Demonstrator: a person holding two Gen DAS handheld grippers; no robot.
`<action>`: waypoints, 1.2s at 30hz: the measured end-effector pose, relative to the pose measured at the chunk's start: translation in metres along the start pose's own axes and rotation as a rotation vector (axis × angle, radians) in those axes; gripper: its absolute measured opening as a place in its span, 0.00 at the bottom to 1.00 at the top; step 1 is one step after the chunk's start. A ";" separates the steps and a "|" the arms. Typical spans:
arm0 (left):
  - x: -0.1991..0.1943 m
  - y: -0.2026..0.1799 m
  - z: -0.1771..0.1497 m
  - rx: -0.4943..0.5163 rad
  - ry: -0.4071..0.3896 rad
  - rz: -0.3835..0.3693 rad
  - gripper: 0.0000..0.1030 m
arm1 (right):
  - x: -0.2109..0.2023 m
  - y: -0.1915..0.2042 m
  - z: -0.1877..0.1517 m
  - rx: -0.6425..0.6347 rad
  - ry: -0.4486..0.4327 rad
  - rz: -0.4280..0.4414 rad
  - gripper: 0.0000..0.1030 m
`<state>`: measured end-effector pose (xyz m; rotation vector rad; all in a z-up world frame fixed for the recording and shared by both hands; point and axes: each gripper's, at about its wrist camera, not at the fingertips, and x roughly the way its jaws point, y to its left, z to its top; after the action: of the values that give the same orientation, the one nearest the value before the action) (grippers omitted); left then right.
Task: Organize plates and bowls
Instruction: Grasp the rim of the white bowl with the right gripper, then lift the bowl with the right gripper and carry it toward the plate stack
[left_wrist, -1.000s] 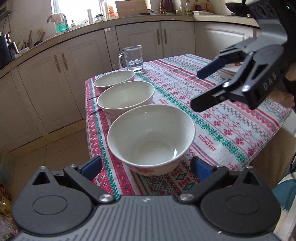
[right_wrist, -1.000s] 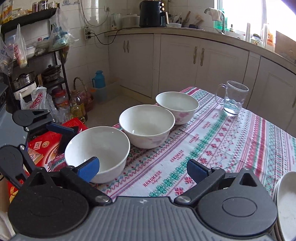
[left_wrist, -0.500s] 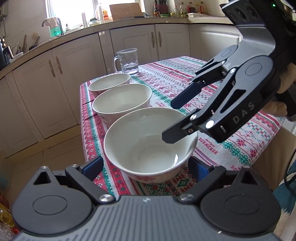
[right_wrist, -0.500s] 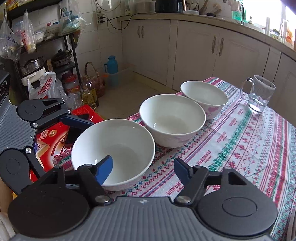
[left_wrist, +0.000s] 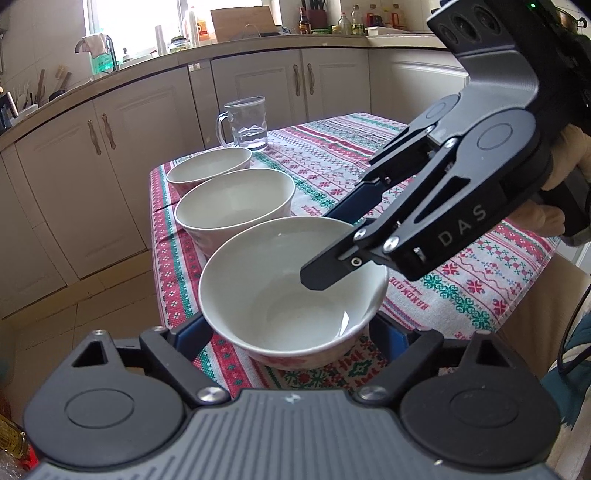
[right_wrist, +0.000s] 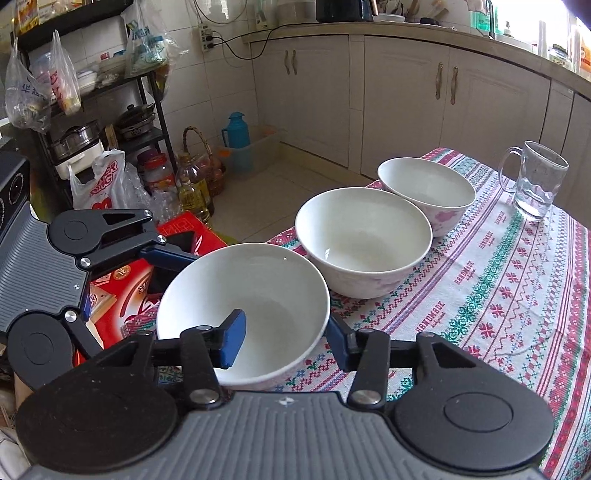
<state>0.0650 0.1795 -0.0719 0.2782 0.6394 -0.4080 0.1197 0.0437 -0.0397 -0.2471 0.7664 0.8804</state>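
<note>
Jaws of our right gripper (right_wrist: 282, 341) had clamped the rim of the nearest bowl (right_wrist: 258, 280) at the bench (right_wrist: 517, 295) corner; the left gripper's (left_wrist: 291, 334) were closing around its sides. We judged a one-wall pinch could let it tip off the edge.

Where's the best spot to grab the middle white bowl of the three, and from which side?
Pinch the rim of the middle white ceramic bowl, one tongs finger inside, one outside, coming from the patterned tablecloth side. It's upright and open-topped, and neighbouring bowls crowd its two other sides.
</note>
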 end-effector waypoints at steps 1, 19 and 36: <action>0.000 0.000 0.000 0.000 0.001 0.001 0.88 | 0.000 0.000 0.000 0.001 -0.001 0.001 0.52; -0.001 -0.025 0.021 0.045 0.002 -0.047 0.88 | -0.031 -0.011 -0.016 0.043 -0.024 -0.020 0.53; 0.031 -0.080 0.058 0.109 -0.021 -0.173 0.88 | -0.087 -0.050 -0.055 0.126 -0.055 -0.148 0.54</action>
<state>0.0815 0.0779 -0.0568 0.3233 0.6234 -0.6121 0.0963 -0.0666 -0.0238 -0.1658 0.7400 0.6937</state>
